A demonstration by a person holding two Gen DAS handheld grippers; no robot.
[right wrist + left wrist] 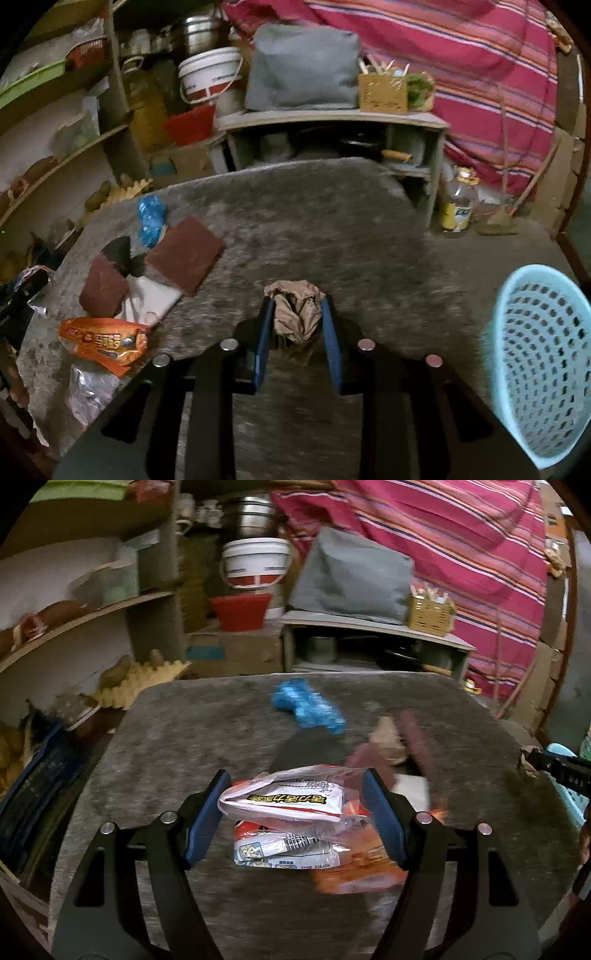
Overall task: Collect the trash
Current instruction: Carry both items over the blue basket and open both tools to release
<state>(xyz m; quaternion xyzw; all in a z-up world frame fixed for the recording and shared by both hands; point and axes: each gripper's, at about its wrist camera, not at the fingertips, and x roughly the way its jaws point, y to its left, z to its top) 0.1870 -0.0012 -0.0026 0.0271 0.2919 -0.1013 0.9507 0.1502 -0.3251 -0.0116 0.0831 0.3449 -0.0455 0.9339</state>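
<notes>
The right gripper (297, 317) pinches one crumpled brown paper (297, 308); the left gripper (295, 805) clamps wide around one white wrapper (284, 799). Left of the right gripper lie two brown pads (184, 254); one blue basket (543, 365) stands right, past the table edge (454, 325).

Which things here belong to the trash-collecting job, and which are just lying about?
Job:
- crumpled brown paper, gripped by the right gripper
- white wrapper between the left gripper's fingers
- orange snack packet
- blue plastic wad
- light-blue basket

Lying about:
- white bucket
- grey cushion
- striped cloth
</notes>
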